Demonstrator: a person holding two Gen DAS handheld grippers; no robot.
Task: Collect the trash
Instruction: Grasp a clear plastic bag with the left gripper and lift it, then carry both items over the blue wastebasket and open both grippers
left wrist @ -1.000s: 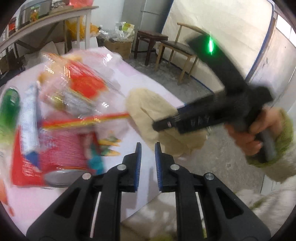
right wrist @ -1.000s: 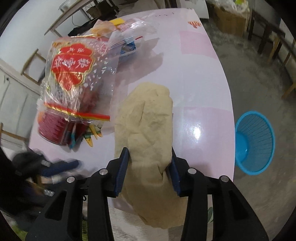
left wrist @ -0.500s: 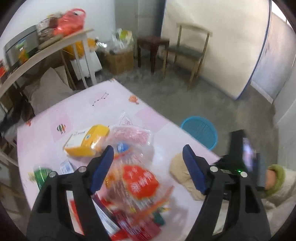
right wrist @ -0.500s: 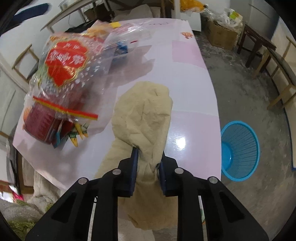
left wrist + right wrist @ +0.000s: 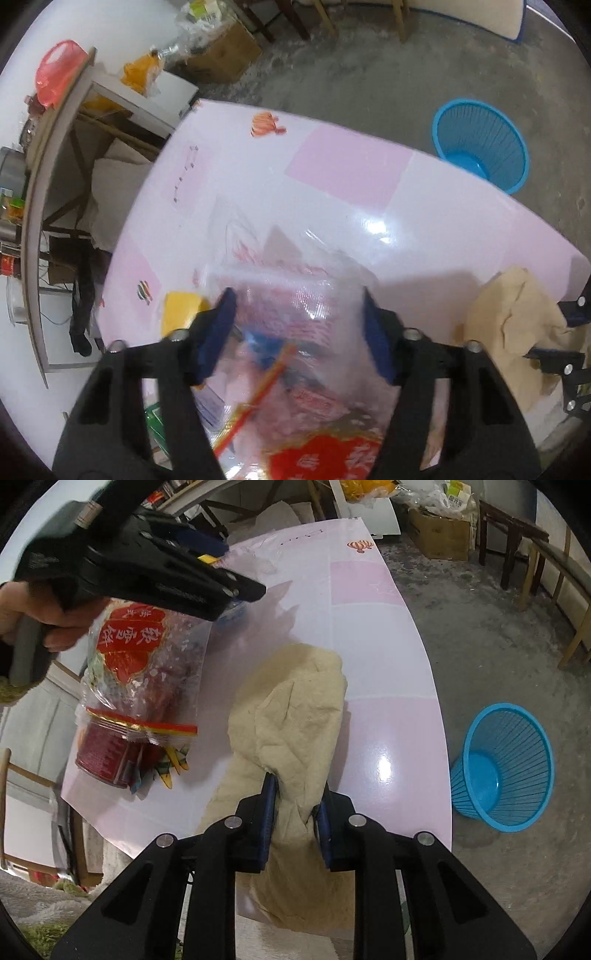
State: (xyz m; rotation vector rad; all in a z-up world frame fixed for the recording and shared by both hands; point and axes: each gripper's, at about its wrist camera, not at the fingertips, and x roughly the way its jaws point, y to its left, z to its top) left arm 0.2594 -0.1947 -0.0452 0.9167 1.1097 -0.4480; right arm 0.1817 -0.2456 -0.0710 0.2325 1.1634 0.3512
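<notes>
Even indoor light; glare on table (image 5: 380,225); plastic bag (image 5: 295,317) motion-blurred; fisheye edges bent, dark.

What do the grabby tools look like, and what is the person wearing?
Both tools, left and right, are black plastic with two long fingers, blue pads inside and silver bolts. A fuzzy green sleeve peeks out at the left wrist.

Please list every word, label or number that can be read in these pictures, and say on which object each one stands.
Clear plastic bag, red emblem: large gold Chinese characters, shown sideways, too blurred to quote.
Red tin can under the bag: fine white print, too small to read.
Yellow carton: no readable text.
Blue plastic basket, beige cloth: no text.
</notes>
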